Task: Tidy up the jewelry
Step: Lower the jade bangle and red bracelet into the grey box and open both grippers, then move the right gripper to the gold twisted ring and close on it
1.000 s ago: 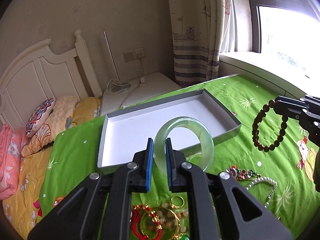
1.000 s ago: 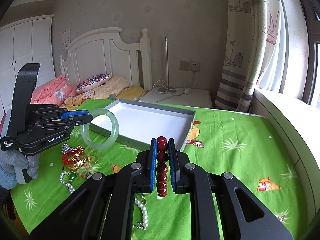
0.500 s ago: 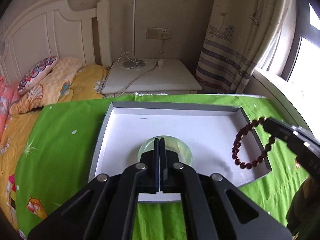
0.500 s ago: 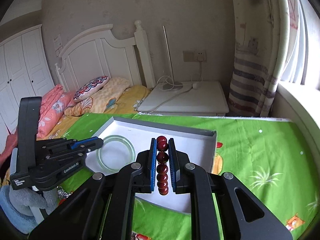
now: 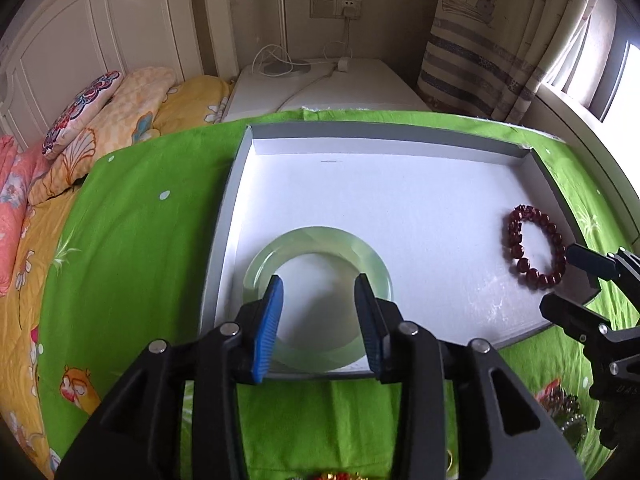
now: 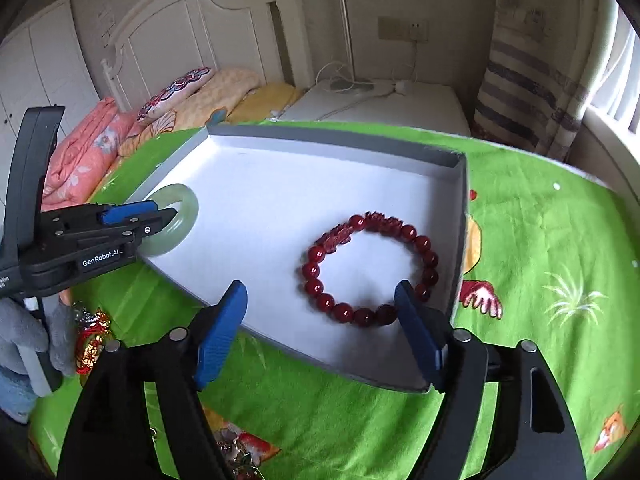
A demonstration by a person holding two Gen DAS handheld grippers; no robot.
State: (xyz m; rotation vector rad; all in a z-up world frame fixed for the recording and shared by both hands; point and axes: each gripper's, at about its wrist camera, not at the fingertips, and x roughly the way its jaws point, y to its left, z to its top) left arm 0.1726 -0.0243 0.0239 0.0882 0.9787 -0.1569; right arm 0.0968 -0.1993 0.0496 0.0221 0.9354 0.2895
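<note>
One jade bangle [image 5: 316, 300], one red bead bracelet [image 6: 370, 266] in tray [image 5: 400, 136]; both fingers wide.

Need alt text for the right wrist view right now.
The open right gripper hovers over a shallow grey-walled white tray on a green bedspread, a dark red beaded bracelet lying inside. At left, the left gripper sits by a pale green jade bangle.

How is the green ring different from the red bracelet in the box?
The green bangle is one smooth, pale, see-through hoop; the red bead bracelet is a string of many dark round beads. The bangle lies near the left wall of the tray, the bracelet near the right. Both lie flat, released.
</note>
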